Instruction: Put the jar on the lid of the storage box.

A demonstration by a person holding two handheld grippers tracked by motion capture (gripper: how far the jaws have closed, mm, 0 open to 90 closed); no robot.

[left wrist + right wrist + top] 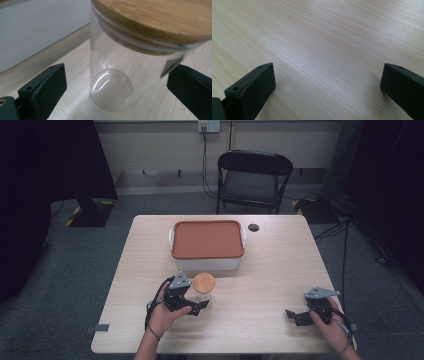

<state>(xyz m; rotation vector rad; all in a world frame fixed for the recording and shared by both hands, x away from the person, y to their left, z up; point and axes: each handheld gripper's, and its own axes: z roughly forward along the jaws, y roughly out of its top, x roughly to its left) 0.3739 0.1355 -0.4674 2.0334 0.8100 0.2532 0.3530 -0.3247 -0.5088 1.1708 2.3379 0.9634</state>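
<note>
Both of our left tongs' point(117, 82) jaws flank the upright glass jar point(130, 67), gaping, not yet gripping; right tongs point(300, 316) idle, open, empty, well apart.

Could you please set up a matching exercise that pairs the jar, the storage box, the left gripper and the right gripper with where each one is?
Things:
1. glass jar
2. storage box
3. left gripper
4. right gripper

Places or states:
A. open over bare table
B. behind the jar, orange lid on
C. jaws open on either side of the jar
D. clear, empty, wooden lid

Pairs: 1-D, 2-B, 3-C, 4-A
</note>
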